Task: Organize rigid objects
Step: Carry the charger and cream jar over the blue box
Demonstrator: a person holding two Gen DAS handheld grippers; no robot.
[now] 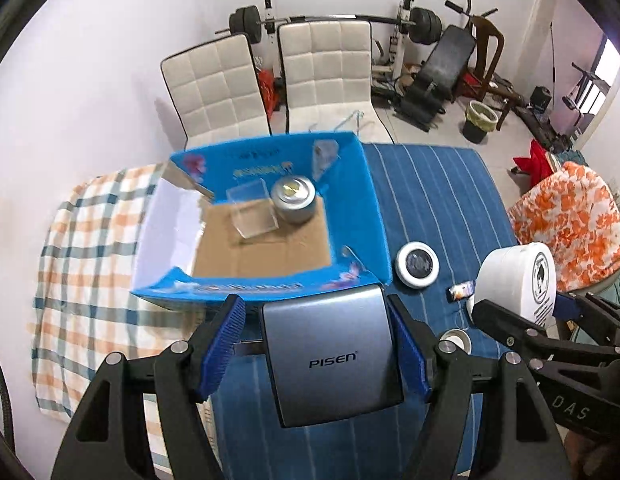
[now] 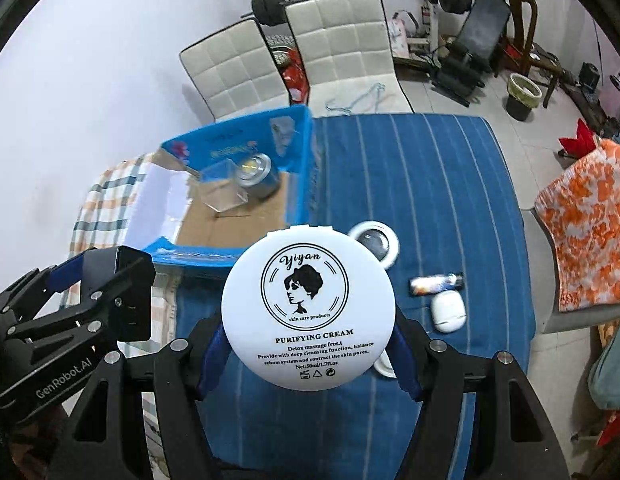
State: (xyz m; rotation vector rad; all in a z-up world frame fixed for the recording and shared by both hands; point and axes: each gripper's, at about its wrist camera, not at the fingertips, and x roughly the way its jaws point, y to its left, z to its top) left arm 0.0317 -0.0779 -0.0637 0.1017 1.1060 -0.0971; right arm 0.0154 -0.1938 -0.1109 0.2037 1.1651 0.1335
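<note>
So the left gripper (image 1: 317, 354) is clamping the grey PISEN power bank (image 1: 329, 356) by its side edges above the blue box's (image 1: 361, 200) near wall; it's looking heavy and slick. The right gripper (image 2: 310, 354) is squeezing the white cream jar (image 2: 308, 308) around its rigid sides.

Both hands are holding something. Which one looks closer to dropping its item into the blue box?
Left, probably. The left gripper holds the grey Pisen charger just before the blue box's near wall; the right gripper, with the cream jar, sits further aside.
</note>
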